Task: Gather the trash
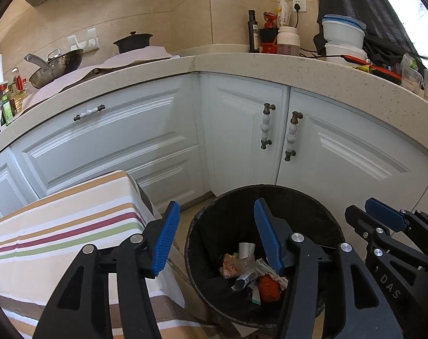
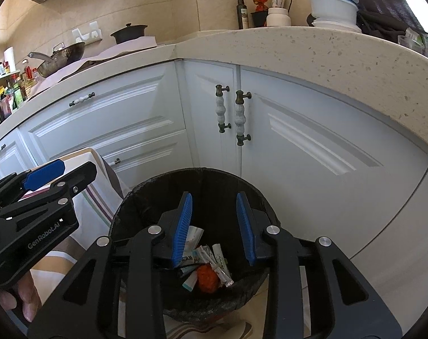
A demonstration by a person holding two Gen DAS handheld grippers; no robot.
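A round bin with a black liner (image 1: 211,214) (image 2: 146,189) stands on the floor by the white cabinets. Inside lie crumpled wrappers (image 1: 239,265) (image 2: 216,260) and an orange-red lump (image 1: 268,285) (image 2: 207,279). My left gripper (image 1: 214,240) is open and empty, its jaws wide apart, one over the bin, one over the striped cloth. My right gripper (image 2: 215,226) is open and empty above the bin's mouth; it also shows in the left wrist view (image 1: 383,217). The left gripper shows at the left of the right wrist view (image 2: 53,175).
A table with a striped cloth (image 1: 58,226) stands left of the bin. White cabinet doors with handles (image 1: 266,125) lie behind it. The counter (image 1: 242,62) holds a pan (image 1: 55,66), a black pot (image 1: 133,42), bottles and stacked white containers (image 1: 342,32).
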